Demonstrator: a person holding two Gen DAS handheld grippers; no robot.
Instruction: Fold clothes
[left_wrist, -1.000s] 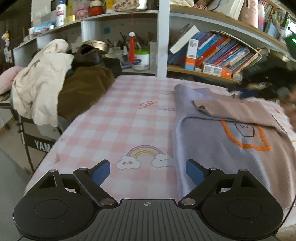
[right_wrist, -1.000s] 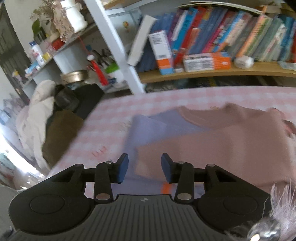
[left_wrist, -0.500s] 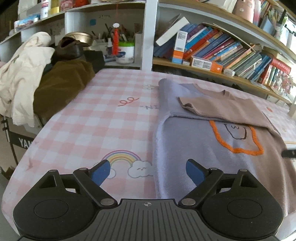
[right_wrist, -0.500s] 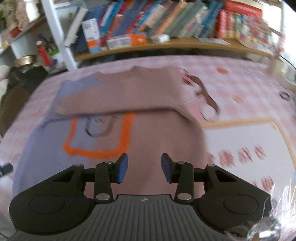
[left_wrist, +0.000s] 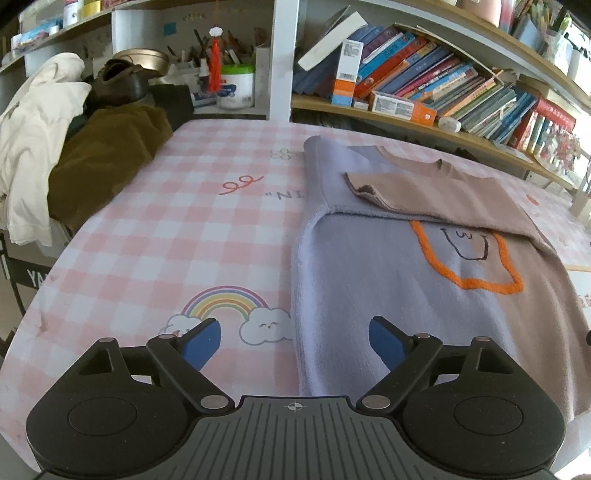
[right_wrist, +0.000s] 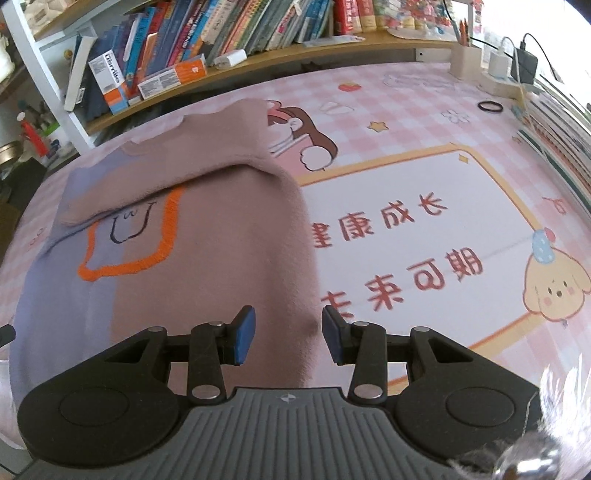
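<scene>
left claw (left_wrist: 294, 341) spread wide, empty, over sweater's near left hem | right claw (right_wrist: 289, 335) partly open, empty, over its right edge | lilac-and-pink sweater (left_wrist: 388, 266) flat on desk (left_wrist: 177, 229), sleeve folded across chest | brown garment (left_wrist: 107, 155) at far left | bookshelf (left_wrist: 424, 92) behind

Left view low over sweater (left_wrist: 369, 266), right view beside, both share it

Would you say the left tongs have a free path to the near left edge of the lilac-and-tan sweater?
Probably yes. The left tongs are open, straddling the sweater edge, with only bare tablecloth beside it; nothing blocks them.
</scene>
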